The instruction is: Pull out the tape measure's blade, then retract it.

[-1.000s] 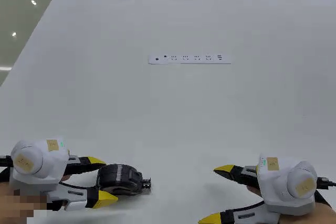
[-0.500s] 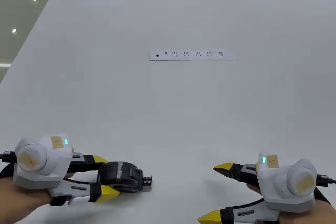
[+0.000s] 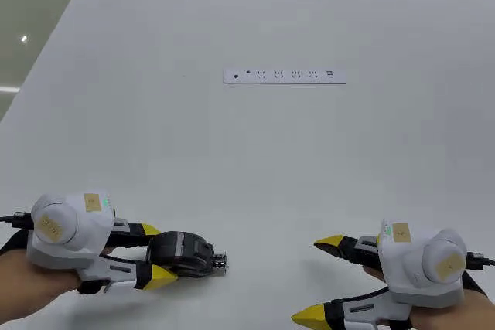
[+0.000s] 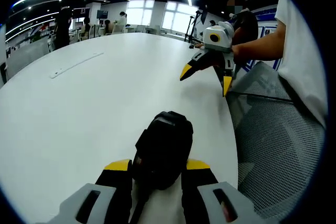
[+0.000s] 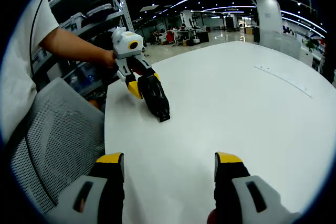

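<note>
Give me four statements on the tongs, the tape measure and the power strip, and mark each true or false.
1. The left tongs are closed on the black tape measure. True.
2. The right tongs grip the tape's end hook. False: they are open and empty, well apart from the tape measure.
3. The blade is drawn out across the table. False: just the end hook shows at the front of the case.
4. The power strip lies farther out on the table, beyond both tongs. True.
</note>
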